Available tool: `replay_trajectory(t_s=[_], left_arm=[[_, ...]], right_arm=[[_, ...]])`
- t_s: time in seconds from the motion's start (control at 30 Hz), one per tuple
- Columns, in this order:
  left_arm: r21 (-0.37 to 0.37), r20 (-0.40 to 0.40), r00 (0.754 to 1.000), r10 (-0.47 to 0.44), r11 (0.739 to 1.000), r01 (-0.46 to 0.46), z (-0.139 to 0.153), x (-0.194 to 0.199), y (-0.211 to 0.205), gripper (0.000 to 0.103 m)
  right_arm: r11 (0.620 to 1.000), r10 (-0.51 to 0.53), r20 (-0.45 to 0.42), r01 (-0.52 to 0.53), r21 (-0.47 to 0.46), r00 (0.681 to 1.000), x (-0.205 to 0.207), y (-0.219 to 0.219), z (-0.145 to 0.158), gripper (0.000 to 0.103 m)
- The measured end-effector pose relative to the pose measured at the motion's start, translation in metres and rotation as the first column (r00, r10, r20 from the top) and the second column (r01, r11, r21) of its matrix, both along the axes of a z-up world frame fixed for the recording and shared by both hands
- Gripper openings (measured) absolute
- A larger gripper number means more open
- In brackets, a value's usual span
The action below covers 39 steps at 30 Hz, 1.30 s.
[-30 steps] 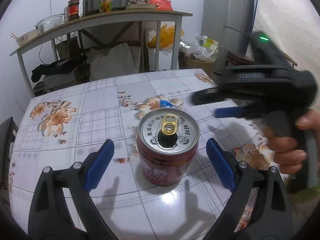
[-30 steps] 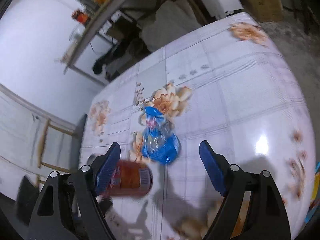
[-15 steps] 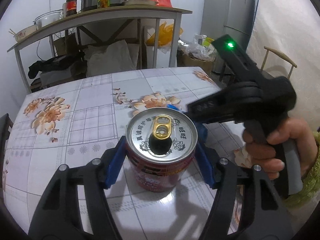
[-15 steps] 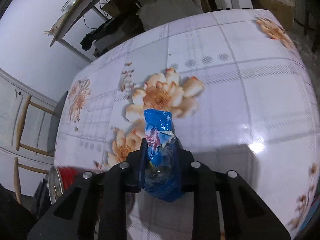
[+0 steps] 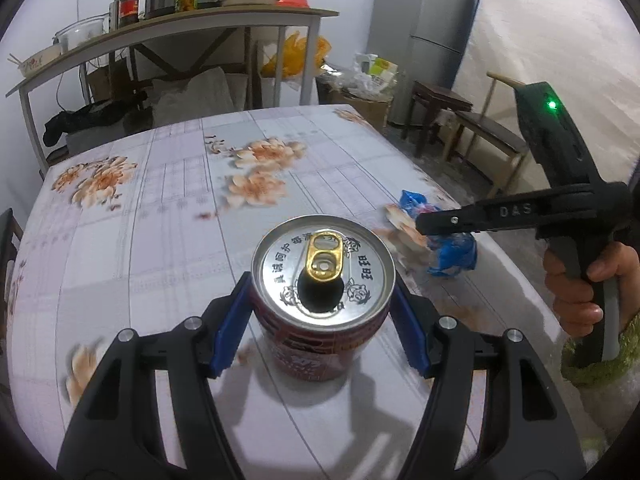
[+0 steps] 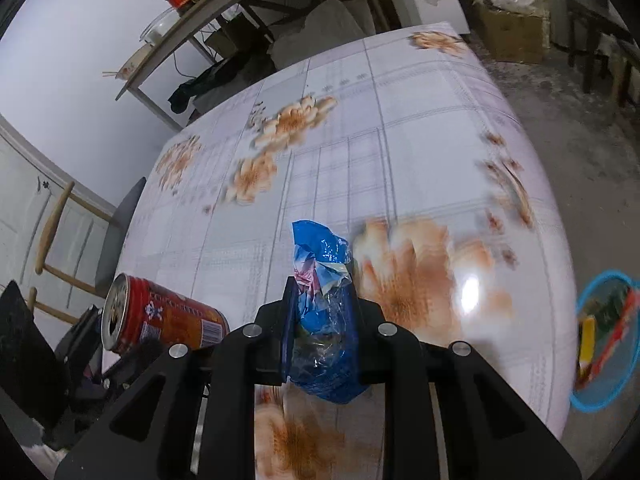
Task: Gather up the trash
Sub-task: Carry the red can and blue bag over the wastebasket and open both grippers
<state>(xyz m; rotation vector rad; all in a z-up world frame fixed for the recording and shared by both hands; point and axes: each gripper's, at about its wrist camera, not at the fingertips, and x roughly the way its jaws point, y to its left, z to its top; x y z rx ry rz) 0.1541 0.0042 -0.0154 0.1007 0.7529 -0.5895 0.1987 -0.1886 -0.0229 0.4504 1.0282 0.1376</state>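
Note:
An opened red drink can with a gold pull tab is clamped between the blue pads of my left gripper, lifted just over the flowered table. The same can shows at lower left in the right wrist view. My right gripper is shut on a crumpled blue plastic wrapper, which sticks out above and below its jaws. In the left wrist view that wrapper hangs near the table's right edge, held by the right gripper in a person's hand.
A blue-rimmed basket with colourful trash sits below the table's right edge. Behind the table stand a shelf table with jars and a cooker, a grey fridge, wooden stools and bags on the floor. A wooden chair is at left.
Both grippers closed: the left on the can, the right on the blue wrapper. Both then moved with their loads toward the table's right side, and the table pattern shifted away.

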Motion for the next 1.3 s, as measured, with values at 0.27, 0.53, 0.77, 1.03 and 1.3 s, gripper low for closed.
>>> replay_trajectory(t_s=[0.27,0.53,0.77,1.03,1.3], left_arm=[[0.021,0.051,0.999,0.018,1.000,-0.019,-0.003,-0.035,-0.003,0.070],[0.060,0.077,0.997,0.023,0.998,-0.027,-0.010,-0.032,-0.013,0.074],[0.061,0.052,0.997,0.054,0.997,-0.057,-0.014,-0.025,-0.015,0.074],[0.069,0.031,0.997,0.075,0.995,-0.077,-0.015,-0.022,-0.016,0.063],[0.073,0.024,0.996,0.084,0.994,-0.085,-0.015,-0.021,-0.016,0.062]], right_arm=[[0.997,-0.022,-0.018,0.021,-0.076,1.000,-0.040,0.014,-0.012,0.039],[0.990,0.010,0.005,-0.010,-0.138,1.000,-0.053,0.023,-0.007,0.054],[0.983,0.032,-0.009,-0.033,-0.182,0.999,-0.054,0.033,-0.013,0.054],[0.969,0.028,-0.006,-0.029,-0.246,1.000,-0.055,0.040,-0.015,0.054],[0.965,0.016,-0.011,-0.018,-0.262,1.000,-0.056,0.038,-0.014,0.048]])
